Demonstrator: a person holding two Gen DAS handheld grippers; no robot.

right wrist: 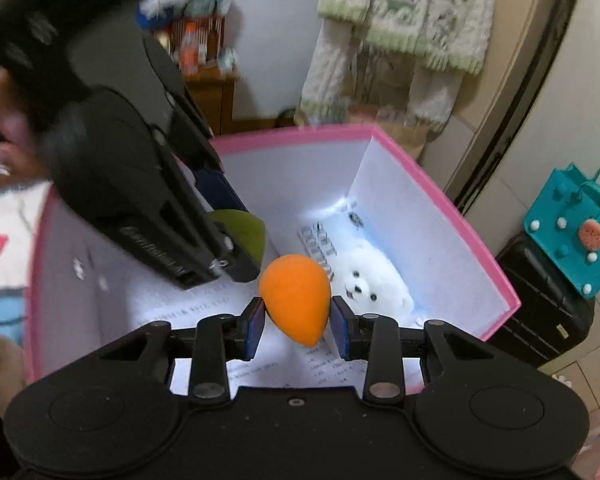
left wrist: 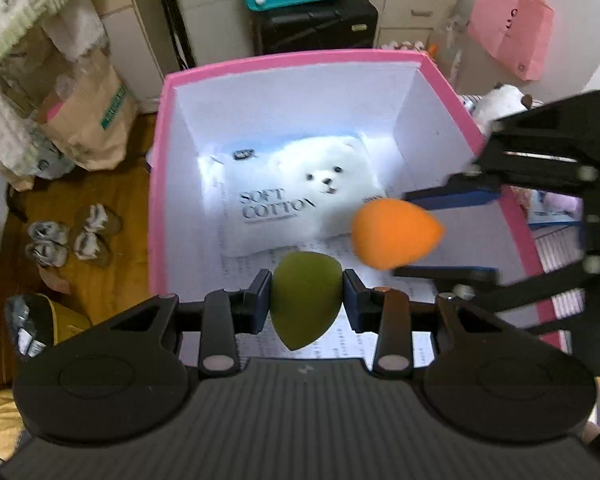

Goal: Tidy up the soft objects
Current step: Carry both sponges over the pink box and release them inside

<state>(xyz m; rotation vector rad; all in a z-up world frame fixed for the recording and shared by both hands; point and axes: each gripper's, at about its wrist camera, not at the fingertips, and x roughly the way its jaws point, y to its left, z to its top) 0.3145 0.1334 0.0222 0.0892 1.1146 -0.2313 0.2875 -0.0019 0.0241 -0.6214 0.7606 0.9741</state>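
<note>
Both grippers are over the pink box (left wrist: pixel 158 184) at once. The left gripper (left wrist: pixel 306 300) is clamped on the green sponge (left wrist: pixel 305 300), an egg-shaped one, pads pressing its two sides with the pointed end hanging toward the camera. It hangs above the near part of the box floor, over the printed paper lining (left wrist: pixel 400 292) there.

The right gripper (right wrist: pixel 296 316) is clamped on the orange sponge (right wrist: pixel 296 296), same egg shape, blue pads tight on both flanks, tip pointing down and near. From the left wrist view that orange sponge (left wrist: pixel 396 232) sits between two blue-padded fingers (left wrist: pixel 452 196) coming in from the right side of the box, blurred.

Inside the box, toward the far wall, lies a white pack (left wrist: pixel 268 208) printed "SOFT COTTON" with a white puppy face on it. Nothing touches it; both sponges hang clear above the floor, the orange one nearer the pack's right corner, the green one nearer the front edge.

From the right wrist view the left gripper (right wrist: pixel 236 248) reaches in from the upper left, the green sponge (right wrist: pixel 248 228) peeking out beside its tip, and a person's hand (right wrist: pixel 4 148) grips its handle, blurred.
</note>
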